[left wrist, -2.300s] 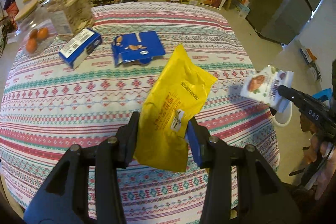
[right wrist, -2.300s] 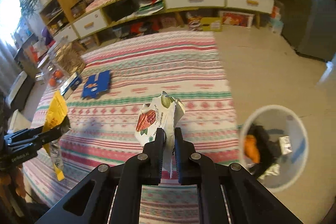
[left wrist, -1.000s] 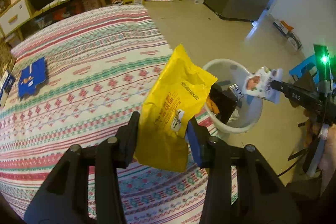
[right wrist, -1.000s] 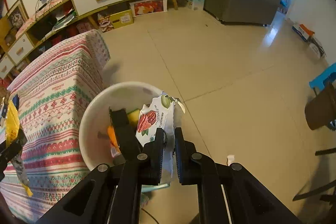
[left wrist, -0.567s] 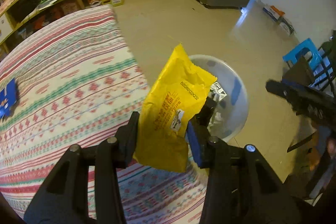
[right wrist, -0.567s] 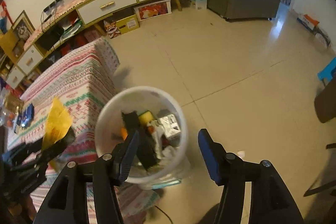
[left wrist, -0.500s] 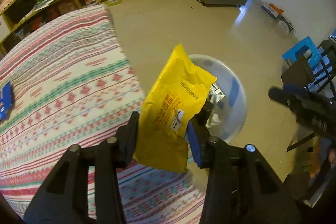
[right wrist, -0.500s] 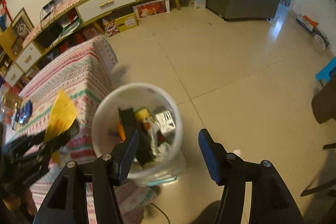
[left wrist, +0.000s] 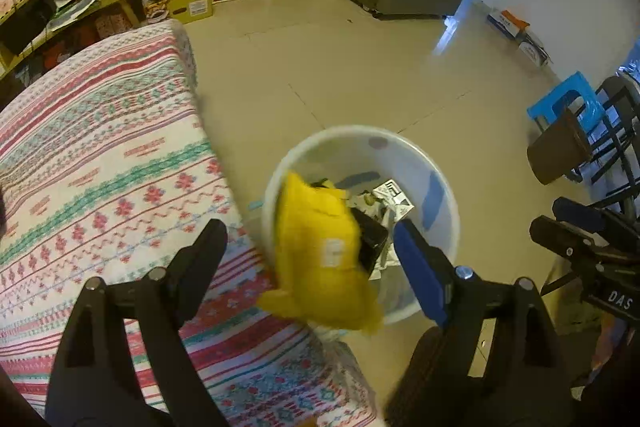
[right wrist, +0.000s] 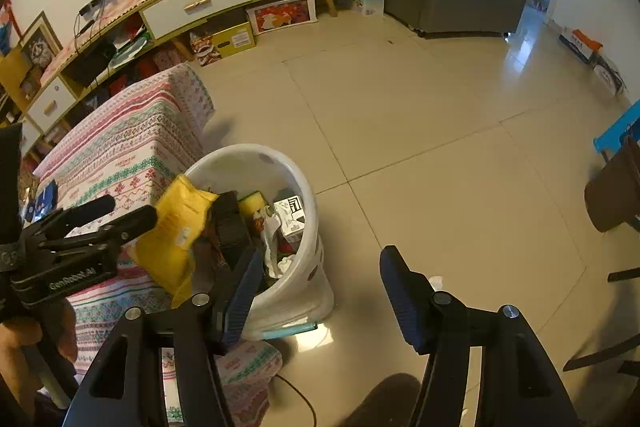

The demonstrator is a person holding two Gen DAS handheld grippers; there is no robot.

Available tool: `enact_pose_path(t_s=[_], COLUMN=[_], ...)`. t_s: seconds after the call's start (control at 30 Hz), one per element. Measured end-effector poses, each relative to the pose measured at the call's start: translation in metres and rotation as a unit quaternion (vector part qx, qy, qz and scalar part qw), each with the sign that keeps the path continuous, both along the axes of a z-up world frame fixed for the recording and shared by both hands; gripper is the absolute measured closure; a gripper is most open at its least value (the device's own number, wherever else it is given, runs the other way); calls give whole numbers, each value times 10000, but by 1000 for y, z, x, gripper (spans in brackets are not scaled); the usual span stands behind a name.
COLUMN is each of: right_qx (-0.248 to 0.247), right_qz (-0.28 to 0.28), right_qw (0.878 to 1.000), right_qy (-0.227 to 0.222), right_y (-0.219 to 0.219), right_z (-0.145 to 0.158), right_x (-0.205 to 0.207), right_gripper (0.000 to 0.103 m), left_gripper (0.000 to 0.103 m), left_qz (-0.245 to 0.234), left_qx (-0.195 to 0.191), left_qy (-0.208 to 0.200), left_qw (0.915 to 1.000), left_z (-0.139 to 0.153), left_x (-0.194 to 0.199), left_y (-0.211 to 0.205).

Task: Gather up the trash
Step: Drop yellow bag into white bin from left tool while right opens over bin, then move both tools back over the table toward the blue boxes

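Yellow crinkled snack bag over the bin

The round white plastic trash bin (left wrist: 440, 183) sits beyond the left gripper (left wrist: 308, 247), whose jaws have just been opening; the yellow crinkled snack bag (left wrist: 320, 255) hangs loose between them, print blurred. Right gripper (right wrist: 316, 283), stamped "DAS", jaws apart, empty.

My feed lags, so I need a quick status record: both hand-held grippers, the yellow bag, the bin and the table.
left hand-held gripper: jaws just opened, pads off the bag
right hand-held gripper: open, nothing between the jaws
yellow bag: loose, blurred, at the bin's near rim
white bin: on the floor by the table, holds wrappers
table: patterned cloth
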State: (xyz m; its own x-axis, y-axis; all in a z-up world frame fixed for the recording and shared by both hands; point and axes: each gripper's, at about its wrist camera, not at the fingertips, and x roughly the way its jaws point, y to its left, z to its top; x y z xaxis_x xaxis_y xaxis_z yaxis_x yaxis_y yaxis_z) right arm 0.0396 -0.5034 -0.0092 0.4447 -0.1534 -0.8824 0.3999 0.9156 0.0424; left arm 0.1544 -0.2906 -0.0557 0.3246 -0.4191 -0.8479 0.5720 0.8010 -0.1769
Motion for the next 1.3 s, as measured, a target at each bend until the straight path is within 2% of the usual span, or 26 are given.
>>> enact_pose_path(t_s=[0.17,0.47,0.63,0.77,0.9,1.07,1.2,1.3], right_qx=[-39,-71,-92,-34,140,278,324,386], right_qz=[130,436,675,816,898,997,1075,1113], right_qw=[9999,9990,9976,9964,9953,9939,9932,9928], right_qy=[1,-50,-119,-215,-345,-385,-313,-234], right_y=[11,50,82,107,136,167,189,208], right_z=[1,6,11,15,18,14,4,-7], right_x=[5,17,29,41,55,71,86,101], right_gripper=[38,34,32,30,26,24,23,23], left_gripper=[18,18,17,10,8,2,1,1], left_qz=[106,411,815,1163,1426,1936,2472,2808], left_qx=[-37,169,111,131,221,218,353,312], left_qy=[11,-86,-64,-75,-208,-186,-257,-212], left_qw=[9999,9990,9966,9931,9893,9807,9680,9590], left_z=[7,17,22,24,29,32,35,36], left_x=[1,-1,1,3,5,10,18,23], left_y=[25,97,155,192,227,279,320,349])
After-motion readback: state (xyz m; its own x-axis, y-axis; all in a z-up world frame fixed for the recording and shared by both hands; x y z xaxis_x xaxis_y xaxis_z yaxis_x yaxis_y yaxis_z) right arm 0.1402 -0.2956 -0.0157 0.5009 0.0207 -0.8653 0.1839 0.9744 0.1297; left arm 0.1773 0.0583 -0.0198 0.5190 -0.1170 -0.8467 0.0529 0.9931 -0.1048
